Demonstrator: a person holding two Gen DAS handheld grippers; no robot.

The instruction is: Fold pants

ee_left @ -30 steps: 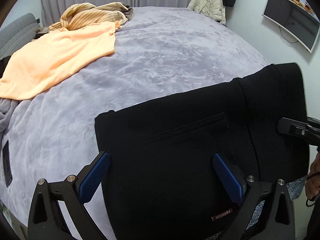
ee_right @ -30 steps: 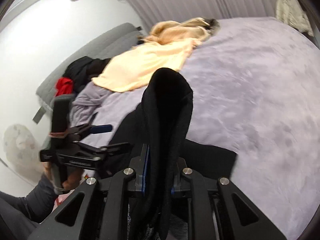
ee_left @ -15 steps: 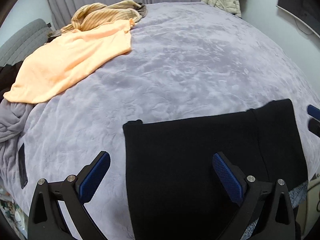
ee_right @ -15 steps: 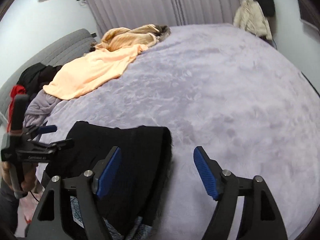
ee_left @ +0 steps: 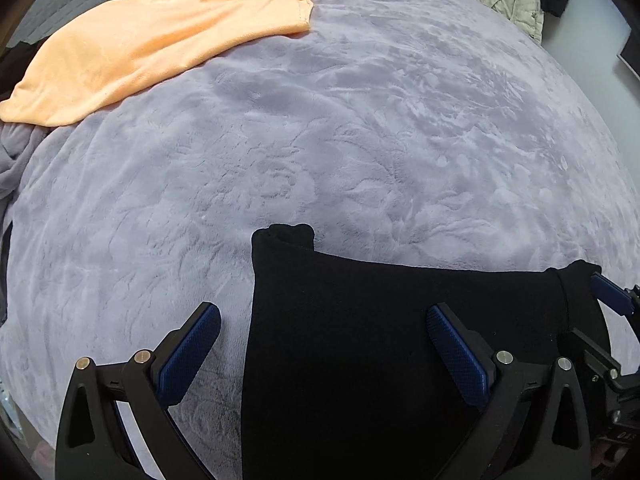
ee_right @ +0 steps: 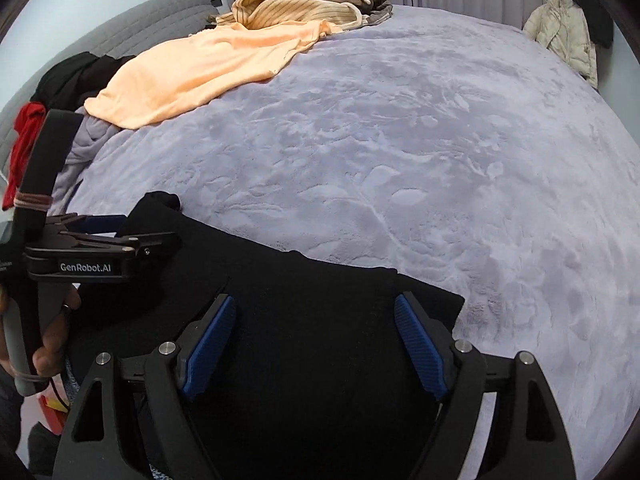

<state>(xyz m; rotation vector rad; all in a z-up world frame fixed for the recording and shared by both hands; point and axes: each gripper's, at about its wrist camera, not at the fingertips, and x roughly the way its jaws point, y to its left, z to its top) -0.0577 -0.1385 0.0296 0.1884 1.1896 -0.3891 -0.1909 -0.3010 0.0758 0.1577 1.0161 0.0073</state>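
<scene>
Black pants [ee_left: 380, 340] lie folded flat on the near edge of a lavender plush bed [ee_left: 320, 140]; they also show in the right wrist view [ee_right: 312, 312]. My left gripper [ee_left: 320, 344] is open and empty, its blue pads straddling the pants' left edge just above the cloth. My right gripper [ee_right: 316, 340] is open and empty, hovering over the pants' right part. The left gripper's body [ee_right: 88, 256] shows at the left of the right wrist view; the right gripper's fingertip [ee_left: 608, 292] shows at the right edge of the left wrist view.
A peach garment [ee_left: 152, 40] and a striped tan garment [ee_right: 296, 4] lie at the bed's far left. Black and red clothes [ee_right: 28, 132] sit on a grey sofa [ee_right: 140, 36] at left. A cream jacket [ee_right: 564, 36] hangs at the far right.
The right gripper let go of the pants and opened. The lifted fold now lies flat on the bed. Both grippers have moved down closer over the pants.
</scene>
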